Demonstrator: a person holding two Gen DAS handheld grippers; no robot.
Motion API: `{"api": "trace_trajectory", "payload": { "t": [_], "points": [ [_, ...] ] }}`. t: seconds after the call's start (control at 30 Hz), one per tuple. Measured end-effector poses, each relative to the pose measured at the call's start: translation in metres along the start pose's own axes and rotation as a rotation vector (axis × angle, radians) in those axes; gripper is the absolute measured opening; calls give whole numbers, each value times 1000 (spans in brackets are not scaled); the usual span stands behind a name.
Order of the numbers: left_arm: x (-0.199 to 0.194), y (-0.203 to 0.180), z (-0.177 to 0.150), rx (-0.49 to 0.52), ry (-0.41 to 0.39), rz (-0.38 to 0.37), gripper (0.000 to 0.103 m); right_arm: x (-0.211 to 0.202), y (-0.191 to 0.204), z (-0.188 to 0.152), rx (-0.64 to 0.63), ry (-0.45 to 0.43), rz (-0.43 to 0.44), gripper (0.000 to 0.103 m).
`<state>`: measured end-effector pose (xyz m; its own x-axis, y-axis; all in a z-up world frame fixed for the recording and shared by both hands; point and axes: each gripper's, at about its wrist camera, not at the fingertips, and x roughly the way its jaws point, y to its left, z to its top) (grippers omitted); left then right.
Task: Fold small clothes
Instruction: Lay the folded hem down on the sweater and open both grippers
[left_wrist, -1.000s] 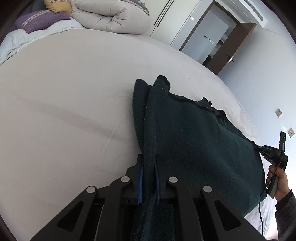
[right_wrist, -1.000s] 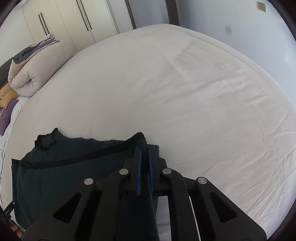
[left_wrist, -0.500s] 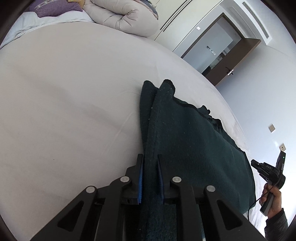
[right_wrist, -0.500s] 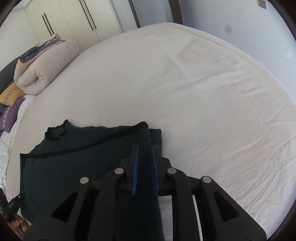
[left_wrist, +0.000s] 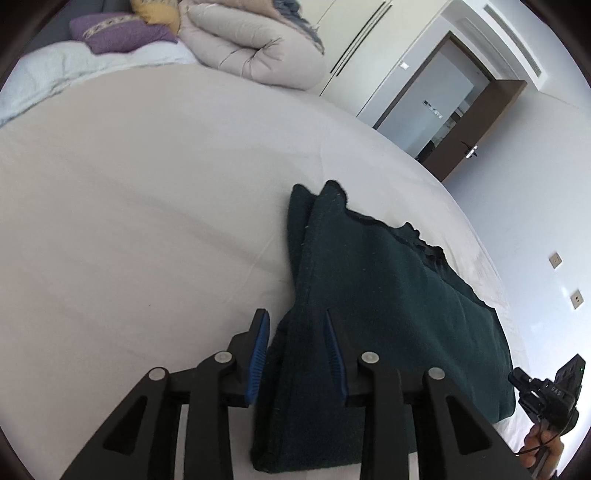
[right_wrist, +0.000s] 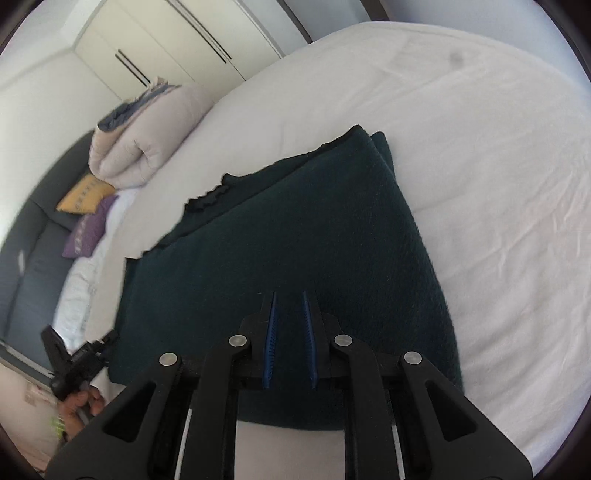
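Observation:
A dark green knitted garment (left_wrist: 388, 295) lies folded on the white bed sheet (left_wrist: 147, 221). It also shows in the right wrist view (right_wrist: 314, 229), flat with a black trim at its far edge. My left gripper (left_wrist: 295, 325) is open, its blue pads standing either side of the garment's left folded edge. My right gripper (right_wrist: 289, 299) is open and empty, hovering over the garment's near part. Each gripper shows in the other's view, at the lower right (left_wrist: 546, 391) and lower left (right_wrist: 74, 362), held by a hand.
A rolled beige duvet (left_wrist: 255, 48) and purple (left_wrist: 122, 33) and yellow pillows lie at the head of the bed. Wardrobe doors (right_wrist: 177, 40) and an open brown door (left_wrist: 476, 122) stand beyond. White sheet stretches to the right of the garment (right_wrist: 498, 184).
Both grippers have opened and let go of the garment, which now lies flat on the bed. The right gripper has lifted and tilted over it.

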<state>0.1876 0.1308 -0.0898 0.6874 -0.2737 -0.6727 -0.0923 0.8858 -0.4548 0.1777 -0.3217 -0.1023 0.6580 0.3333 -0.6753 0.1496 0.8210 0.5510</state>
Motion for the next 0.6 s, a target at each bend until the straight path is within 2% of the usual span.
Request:
{"api": "trace_trajectory", "payload": {
  "t": [0.03, 0.07, 0.13, 0.23, 0.3, 0.33, 0.4, 0.43, 0.47, 0.53, 0.6],
  "points": [
    [-3, -11, 0, 26, -4, -5, 33, -4, -3, -1, 29, 3, 42, 13],
    [-4, -24, -1, 55, -8, -13, 42, -5, -4, -1, 63, 11, 103, 13],
    [0, -51, -5, 130, -7, -28, 51, -1, 3, -1, 68, 22, 168, 13],
    [24, -87, -12, 236, 39, -40, 55, 15, 25, -5, 38, 73, 231, 13],
    [42, -92, -15, 252, 80, -7, 55, 34, 37, -13, 15, 128, 267, 13],
    [49, -89, -15, 243, 99, 13, 54, 39, 38, -16, 16, 142, 256, 13],
    [49, -78, -16, 223, 96, 29, 51, 56, 29, -24, 53, 185, 226, 13],
    [48, -69, -16, 208, 96, 29, 44, 61, 22, -27, 73, 194, 220, 13],
    [46, -62, -15, 197, 98, 25, 35, 62, 15, -29, 87, 189, 212, 13],
    [42, -46, -14, 174, 103, 13, 25, 64, -1, -27, 126, 162, 239, 13],
    [38, -34, -15, 149, 112, 7, 19, 55, -16, -24, 160, 123, 236, 13]
  ]
}}
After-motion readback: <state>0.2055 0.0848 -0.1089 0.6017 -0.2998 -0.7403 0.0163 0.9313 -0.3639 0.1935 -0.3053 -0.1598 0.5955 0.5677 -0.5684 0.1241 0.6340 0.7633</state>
